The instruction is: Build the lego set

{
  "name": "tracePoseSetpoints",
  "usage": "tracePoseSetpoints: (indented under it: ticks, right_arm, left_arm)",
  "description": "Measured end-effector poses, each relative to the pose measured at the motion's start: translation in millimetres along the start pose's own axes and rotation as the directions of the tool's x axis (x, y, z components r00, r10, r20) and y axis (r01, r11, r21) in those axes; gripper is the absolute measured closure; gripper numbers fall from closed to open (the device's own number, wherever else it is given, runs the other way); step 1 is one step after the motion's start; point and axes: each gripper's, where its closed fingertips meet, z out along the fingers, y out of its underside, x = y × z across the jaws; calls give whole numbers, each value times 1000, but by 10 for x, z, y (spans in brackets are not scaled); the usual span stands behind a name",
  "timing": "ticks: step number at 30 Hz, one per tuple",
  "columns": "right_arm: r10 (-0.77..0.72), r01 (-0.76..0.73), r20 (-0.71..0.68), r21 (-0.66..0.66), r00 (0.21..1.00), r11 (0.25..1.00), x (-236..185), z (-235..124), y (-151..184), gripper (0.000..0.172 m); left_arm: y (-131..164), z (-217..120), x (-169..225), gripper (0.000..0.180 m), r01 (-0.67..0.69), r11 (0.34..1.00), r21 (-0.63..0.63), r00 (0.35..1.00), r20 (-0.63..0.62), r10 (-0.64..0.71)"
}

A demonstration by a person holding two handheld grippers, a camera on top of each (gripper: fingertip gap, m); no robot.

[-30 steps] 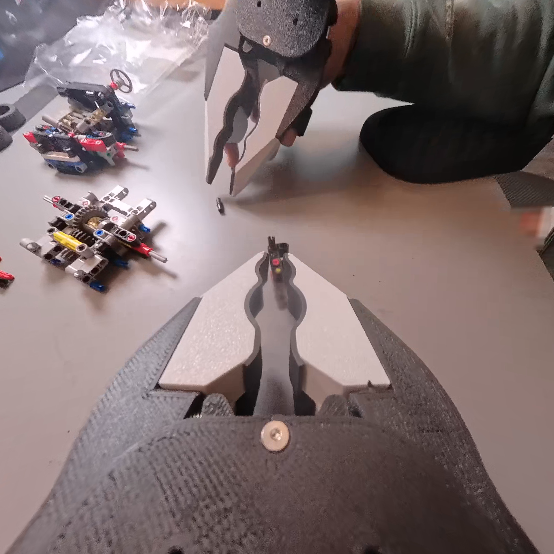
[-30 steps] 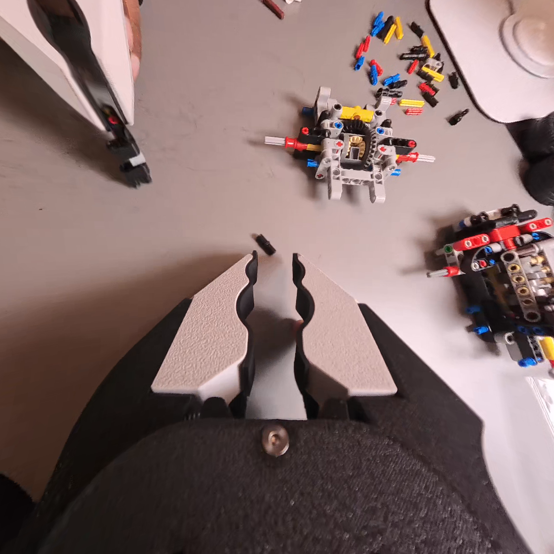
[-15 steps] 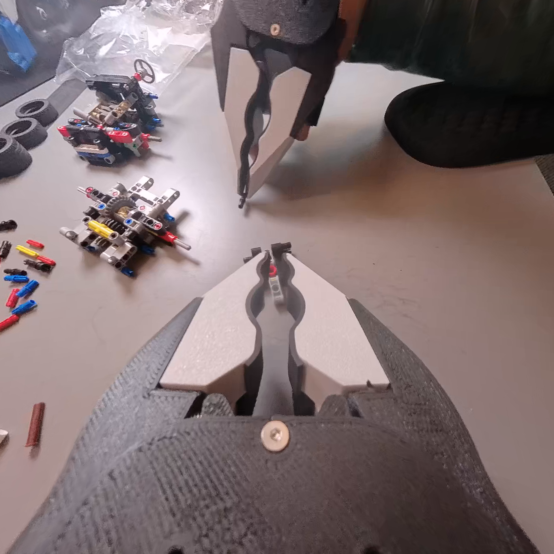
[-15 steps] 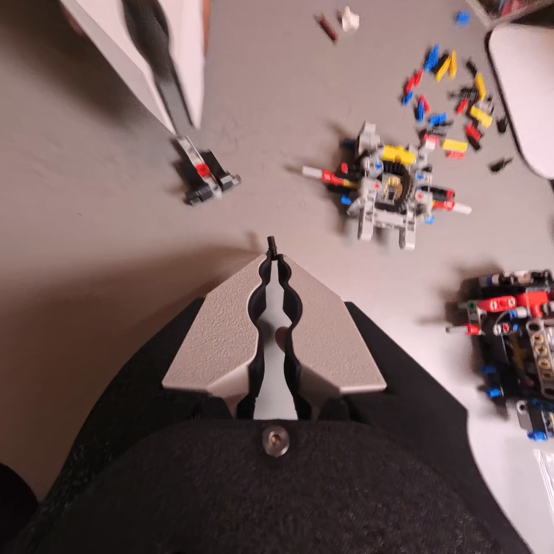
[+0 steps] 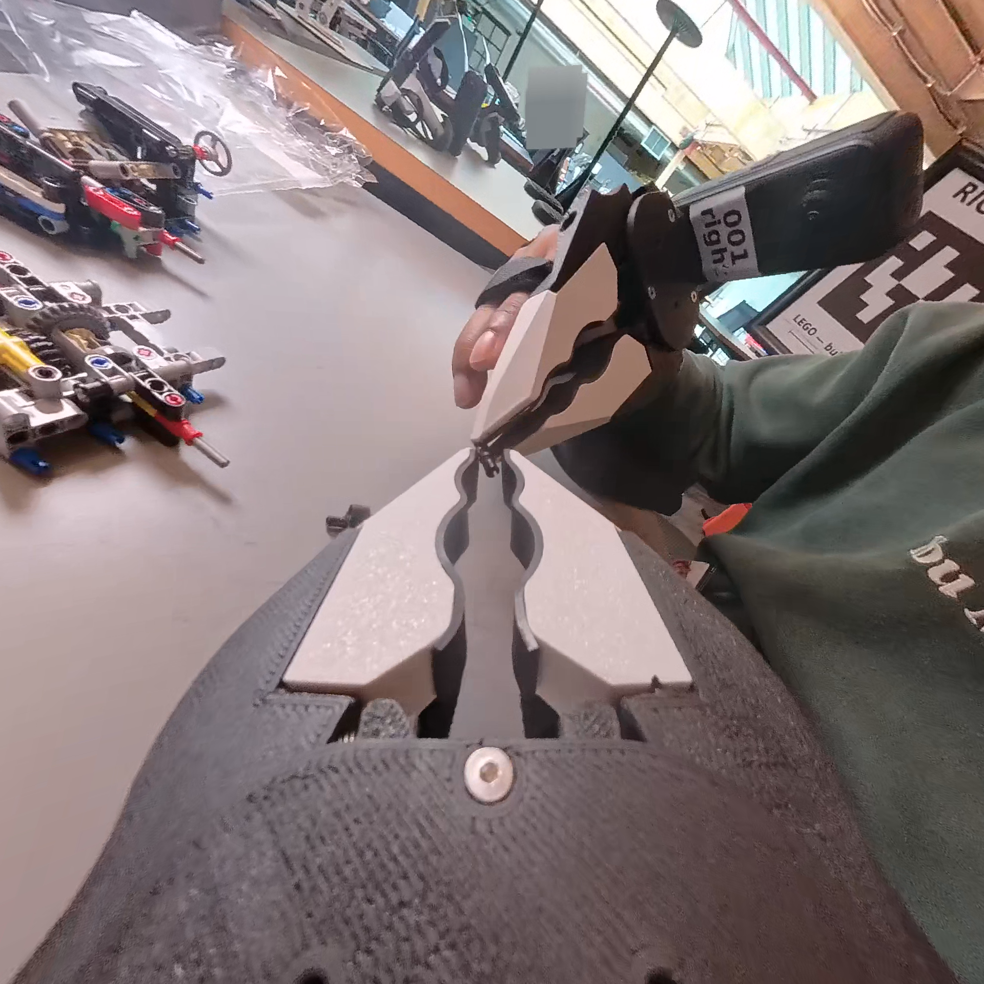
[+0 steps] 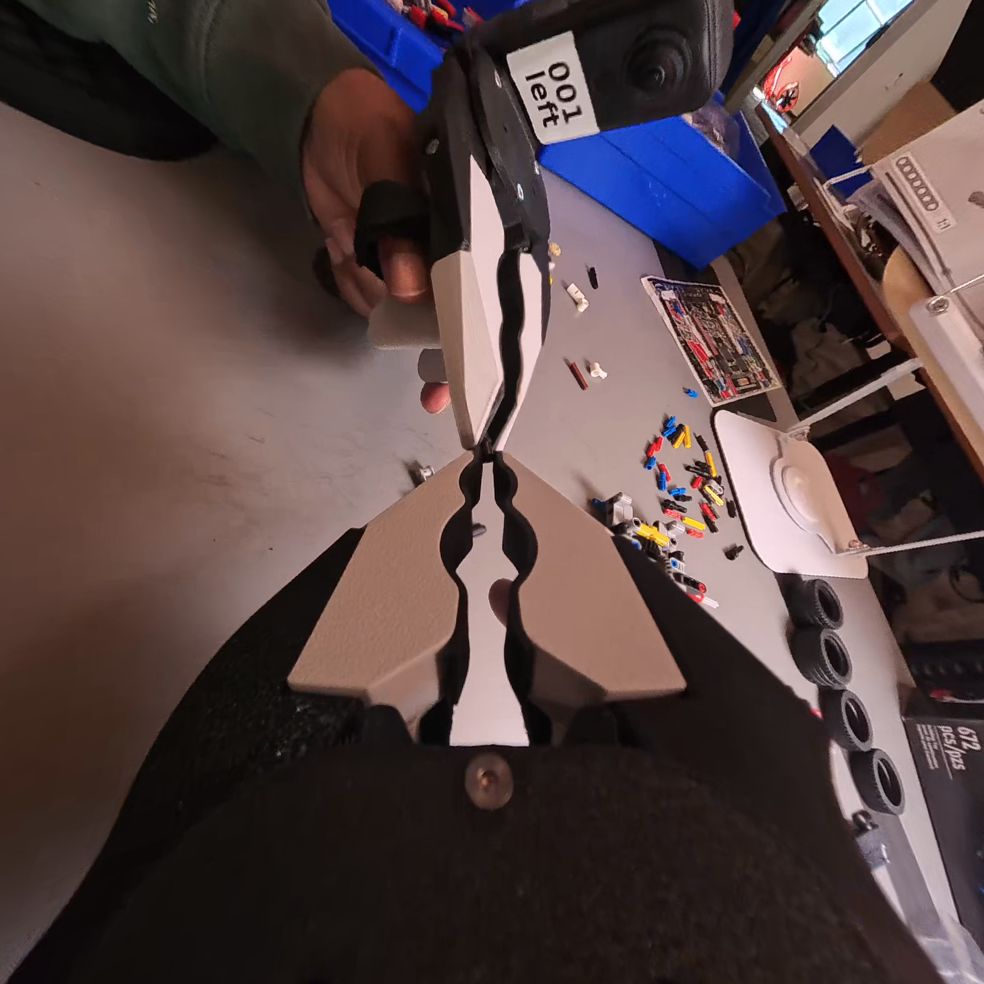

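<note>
Left wrist view | right tongs [image 5: 485, 446] pinch small black pin [image 5: 490, 464] tip-to-tip with left tongs [image 5: 489, 457], narrowly parted, contents unclear | align axes, push gently

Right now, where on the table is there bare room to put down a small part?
Bare: the wide table stretch beside the sleeve; also the strip between the gear model and the right gripper. Crowded: around the loose pins and tyres.

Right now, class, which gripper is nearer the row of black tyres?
Right, probably. The tyres lie beside the right gripper, by its body; the left gripper reaches in from the far side, farther off.
</note>
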Motion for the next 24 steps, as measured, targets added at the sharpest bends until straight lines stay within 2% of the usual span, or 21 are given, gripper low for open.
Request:
tracePoseSetpoints:
  ticks: [2, 5, 8, 14, 18, 22, 24]
  right_arm:
    - [29, -29, 8, 66, 1000, 997, 5, -53, -92, 170]
    - [94, -105, 56, 230, 994, 968, 15, -199, -335, 170]
    - [78, -95, 68, 300, 995, 949, -16, -273, -478, 164]
    - [-26, 13, 40, 283, 999, 959, -118, -267, -536, 161]
    - [-87, 83, 6, 261, 996, 962, -132, -270, -548, 166]
    - [-110, 117, -42, 242, 993, 963, -82, -249, -508, 168]
    - [-86, 94, -43, 255, 995, 962, -52, -262, -501, 168]
  left_arm:
    - [-47, -22, 76, 175, -1, 1000, 17, 999, -49, 2]
    - [-179, -78, 284, 177, 36, 996, 85, 980, -199, -18]
    - [-218, -106, 453, 177, 104, 990, 92, 941, -330, -68]
    - [-208, -99, 572, 176, 197, 979, 54, 890, -429, -156]
    - [-204, -105, 593, 177, 254, 967, 34, 859, -468, -209]
    - [-234, -99, 517, 176, 316, 948, 48, 850, -458, -260]
    - [-252, -112, 440, 168, 321, 944, 71, 865, -429, -262]
